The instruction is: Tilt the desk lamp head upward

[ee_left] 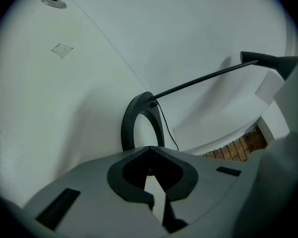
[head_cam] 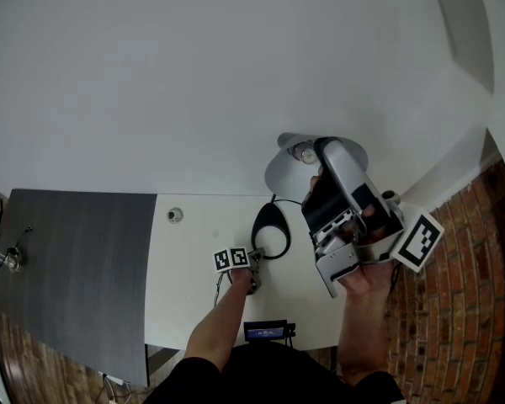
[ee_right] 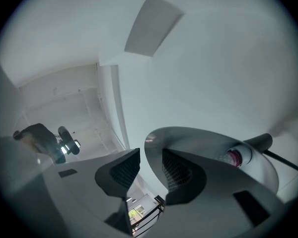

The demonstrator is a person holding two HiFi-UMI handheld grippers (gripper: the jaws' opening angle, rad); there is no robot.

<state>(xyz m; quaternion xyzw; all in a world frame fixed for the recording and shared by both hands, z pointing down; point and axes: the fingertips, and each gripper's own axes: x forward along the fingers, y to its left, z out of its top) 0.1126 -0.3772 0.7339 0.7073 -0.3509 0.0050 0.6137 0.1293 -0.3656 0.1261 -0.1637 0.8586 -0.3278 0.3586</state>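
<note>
The desk lamp head point(ee_right: 203, 140), a pale cone shade with the bulb point(ee_right: 233, 156) deep inside, stands high above the counter point(head_cam: 194, 259) at the end of a thin dark arm point(ee_left: 203, 81). The right gripper point(ee_right: 151, 158) is raised to it. Its fingers point(ee_right: 176, 170) are apart, and the rim of the shade appears to stand in the gap between them, with one finger inside the cone. A slit of wall shows beside the rim, so I judge the rim is not yet clamped.

The step in hand looks like taking hold of the shade. The next move calls for closing on the rim, then turning the head upward gently, so that the thin arm does not swing.

The left gripper point(ee_left: 149, 152) is low on the counter, just beside the ring-shaped lamp base point(ee_left: 126, 125). Its fingers are closed, tip against tip, with nothing between them.

The head view shows both grippers together, the right gripper point(head_cam: 326, 160) at the shade point(head_cam: 290, 168) and the left gripper point(head_cam: 254, 266) near the base point(head_cam: 257, 225). Only the right gripper view shows the rim in the gap. Only the left gripper view shows the whole arm.
</note>
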